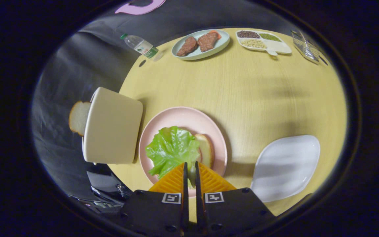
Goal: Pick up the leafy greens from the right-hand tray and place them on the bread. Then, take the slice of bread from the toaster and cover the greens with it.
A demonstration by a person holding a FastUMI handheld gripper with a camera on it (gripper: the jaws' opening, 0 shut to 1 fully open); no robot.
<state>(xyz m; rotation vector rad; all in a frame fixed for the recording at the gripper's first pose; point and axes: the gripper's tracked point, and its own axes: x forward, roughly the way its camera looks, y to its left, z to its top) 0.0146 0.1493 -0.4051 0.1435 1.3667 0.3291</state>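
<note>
A green lettuce leaf (171,149) lies over a bread slice (206,149) on the pink plate (183,115), just ahead of my fingers. My gripper (191,163) is nearly closed, and a pale piece of the leaf's edge is pinched between the two fingers. Left of the plate stands the cream toaster (112,126), with a second bread slice (77,117) sticking out of its far side. To the right of my fingers, the white tray (285,166) holds nothing.
Across the round wooden table (242,95) sit a pale plate of meat slices (201,43), a divided white dish of beans (262,41) and a metal rack (304,46). A plastic bottle (141,46) lies beyond the table's far left edge.
</note>
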